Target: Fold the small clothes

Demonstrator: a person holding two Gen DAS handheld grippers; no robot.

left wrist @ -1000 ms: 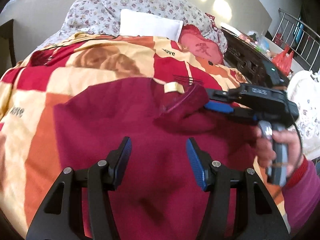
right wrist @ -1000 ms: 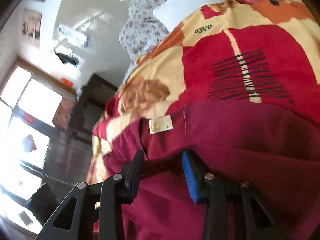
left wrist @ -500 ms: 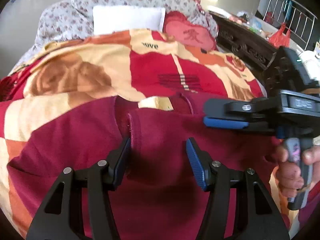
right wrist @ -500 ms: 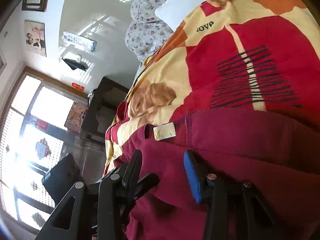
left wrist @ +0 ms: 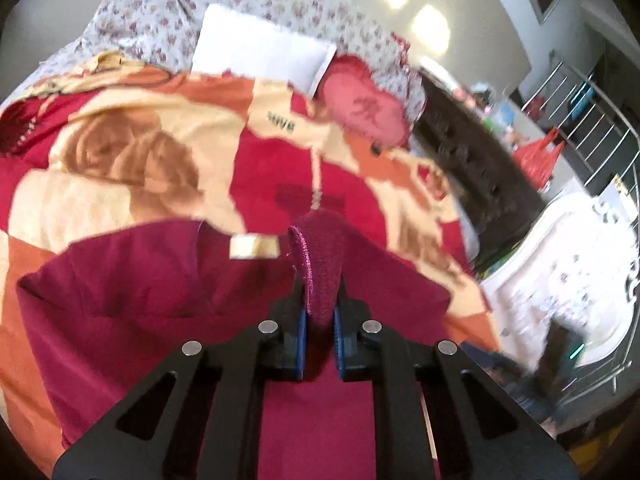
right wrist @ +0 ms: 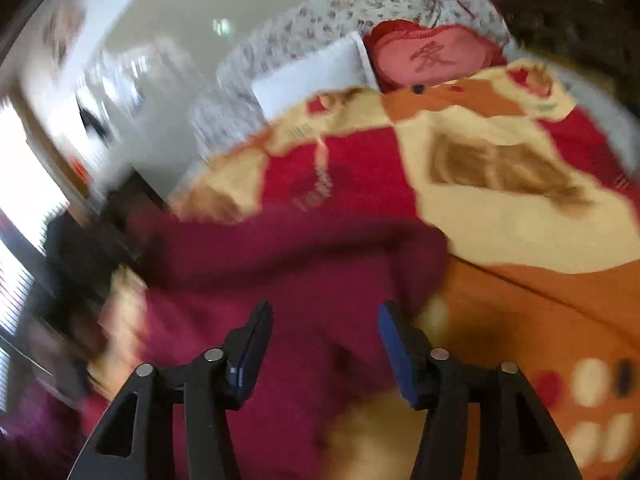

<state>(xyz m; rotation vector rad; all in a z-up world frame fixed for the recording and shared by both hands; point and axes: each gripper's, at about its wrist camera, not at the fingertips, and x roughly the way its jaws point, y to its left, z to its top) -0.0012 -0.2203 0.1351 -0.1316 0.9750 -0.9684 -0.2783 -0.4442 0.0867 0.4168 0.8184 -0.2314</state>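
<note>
1. A bed blanket (left wrist: 132, 168), patterned in red, cream and orange, covered nearly the whole scene, with a floral duvet (left wrist: 280, 4), a white pillow (left wrist: 260, 50) and a pink cushion (left wrist: 364, 110) heaped at its far end.

2. A maroon garment (left wrist: 132, 280) lay spread on the blanket, its cream neck label (left wrist: 254, 246) facing up near the far edge. In the right wrist view, badly blurred, the same garment (right wrist: 304, 264) filled the middle ground.

3. The left gripper (left wrist: 320, 336) had just clamped down and was pinching a raised fold of the ribbed neckline (left wrist: 320, 256), which stood up between its blue pads just right of the label.

4. The right gripper (right wrist: 324, 344) had just been widening and stood released. Garment fabric showed below and between its fingers, but neither pad appeared to press on it.

5. The step in hand looked like lifting the collar end to begin a fold. To do it well, the left grip should probably stay firm on the thick ribbing and rise gently, so the body does not drag or bunch.

6. The right gripper would likely need a matching hold on the opposite shoulder or hem, so that both ends travel level and the crease comes out straight.
</note>
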